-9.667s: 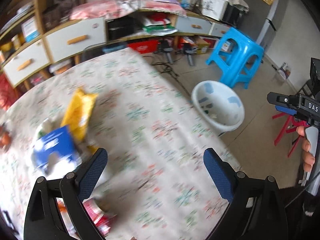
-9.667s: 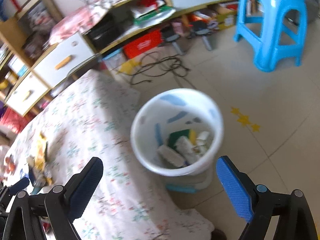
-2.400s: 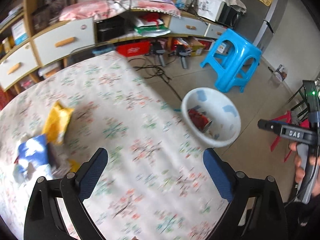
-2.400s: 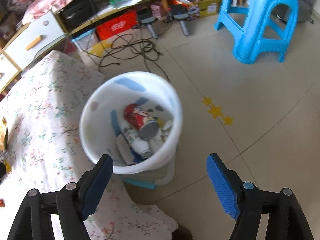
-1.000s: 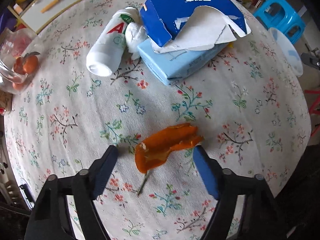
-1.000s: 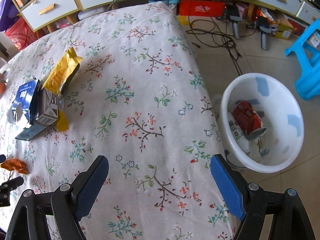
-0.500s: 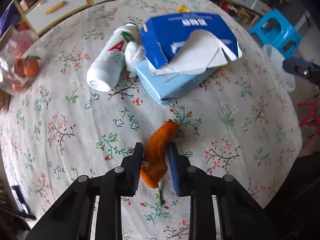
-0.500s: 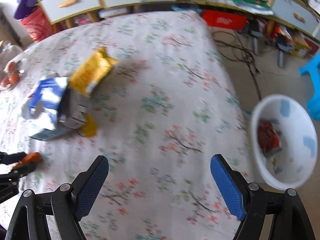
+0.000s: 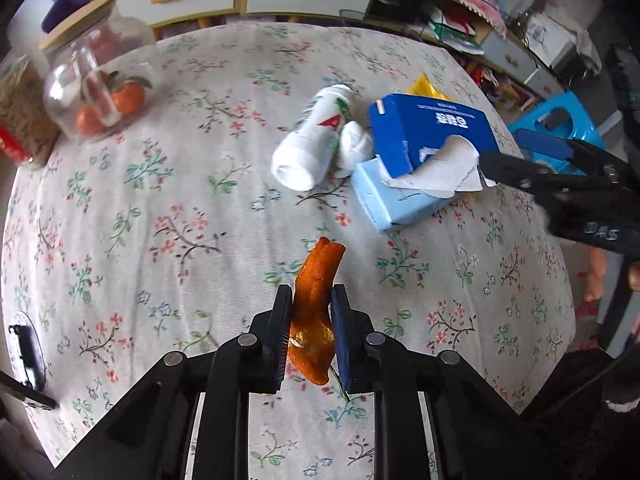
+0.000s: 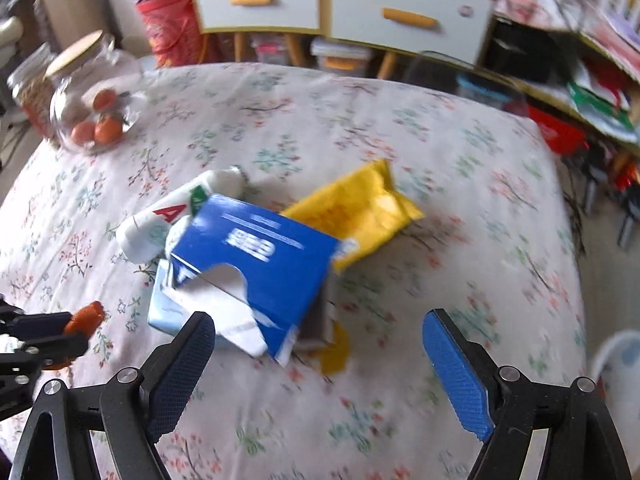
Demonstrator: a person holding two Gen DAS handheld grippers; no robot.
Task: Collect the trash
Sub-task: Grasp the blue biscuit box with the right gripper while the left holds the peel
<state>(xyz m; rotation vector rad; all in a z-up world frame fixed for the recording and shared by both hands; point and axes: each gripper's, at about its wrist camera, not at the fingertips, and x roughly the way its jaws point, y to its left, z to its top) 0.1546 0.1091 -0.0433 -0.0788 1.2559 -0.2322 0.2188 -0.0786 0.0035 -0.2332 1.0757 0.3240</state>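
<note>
My left gripper (image 9: 310, 300) is shut on an orange peel (image 9: 316, 280) and holds it above the floral tablecloth (image 9: 160, 220). The peel also shows in the right wrist view (image 10: 86, 317). My right gripper (image 10: 318, 332) is open and empty, over the torn blue box (image 10: 256, 256). That box (image 9: 428, 128) lies on a light blue pack (image 9: 400, 200). Beside them lie a white bottle (image 9: 316, 148) with a red A, also in the right wrist view (image 10: 168, 216), and a yellow wrapper (image 10: 356, 208).
A glass jar of oranges (image 9: 96, 96) stands at the table's far left. The white bin's rim (image 10: 616, 356) shows off the right table edge. A blue stool (image 9: 560, 120) and drawers (image 10: 332, 0) stand beyond the table.
My left gripper has shut tighter on the peel and lifted it. My right gripper has swung left from the bin side to above the blue box.
</note>
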